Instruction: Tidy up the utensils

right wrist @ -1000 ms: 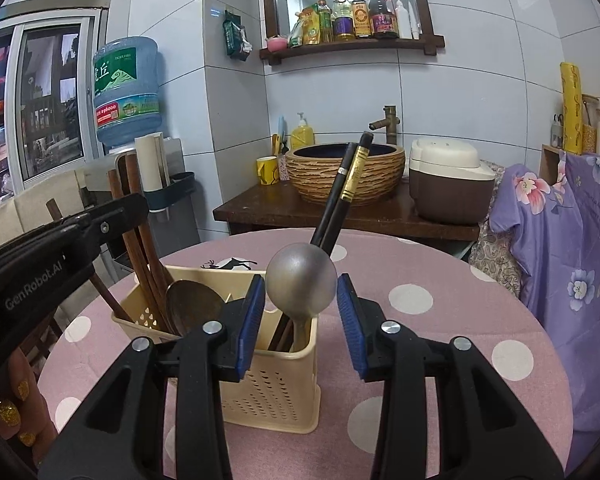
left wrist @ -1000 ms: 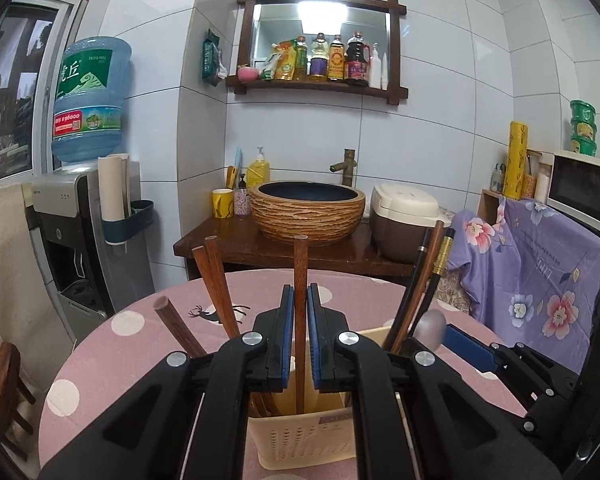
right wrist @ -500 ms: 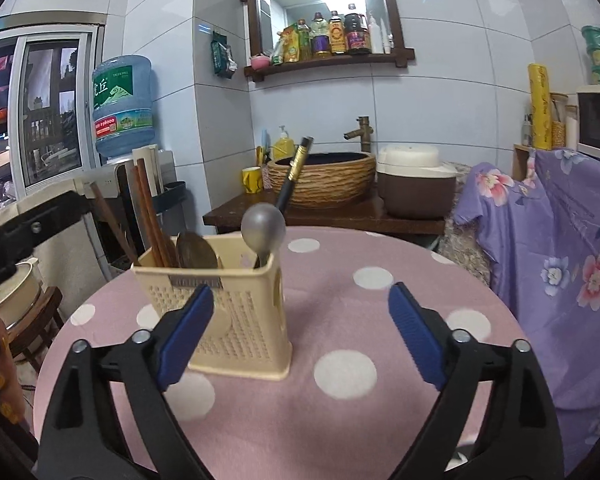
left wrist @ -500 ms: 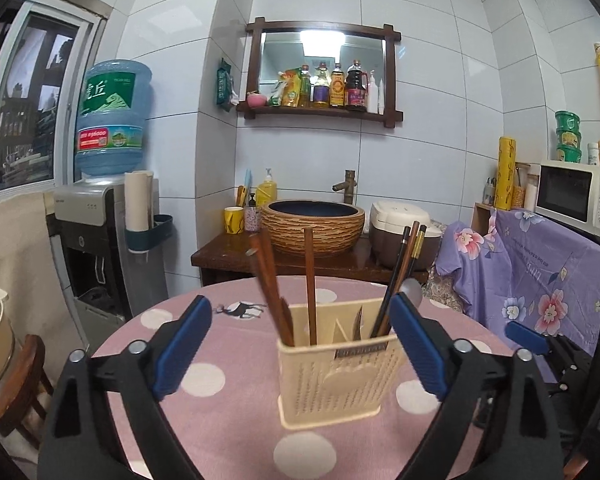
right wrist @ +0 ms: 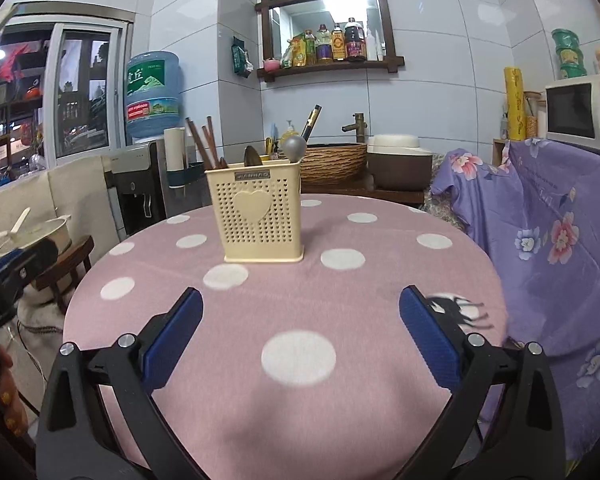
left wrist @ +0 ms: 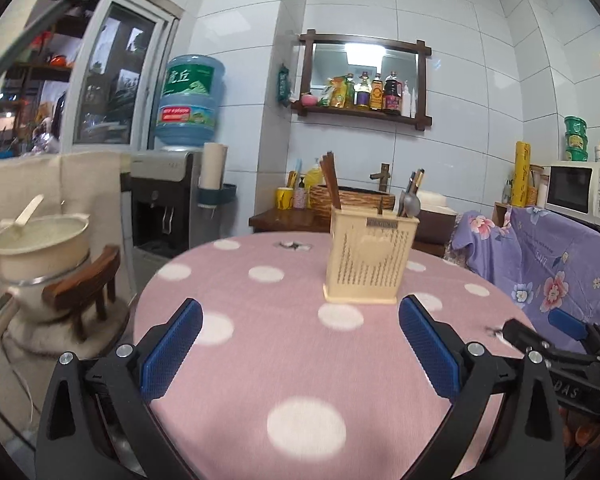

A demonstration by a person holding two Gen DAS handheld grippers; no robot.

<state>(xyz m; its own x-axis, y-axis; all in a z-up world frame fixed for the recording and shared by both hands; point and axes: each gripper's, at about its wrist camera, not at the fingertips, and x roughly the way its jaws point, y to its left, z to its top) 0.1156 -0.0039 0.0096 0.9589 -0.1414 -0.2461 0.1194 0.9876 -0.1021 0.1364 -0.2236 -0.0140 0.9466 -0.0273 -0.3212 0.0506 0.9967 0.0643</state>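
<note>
1. Utensil caddy (right wrist: 260,216), cream plastic with a heart on its front, stands upright on the pink polka-dot table (right wrist: 292,320); brown chopsticks (right wrist: 202,142) and a metal spoon (right wrist: 295,147) poke out of it.
2. Left gripper (left wrist: 300,346): jaws opening, already spread, nothing between them, well short of the caddy.
3. Right gripper (right wrist: 300,334): jaws spread wide, empty.

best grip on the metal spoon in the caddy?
Take the metal spoon by its round bowl, the only part standing above the utensil caddy rim. Come from above; its handle is buried inside, and dark chopsticks lean close behind.
</note>
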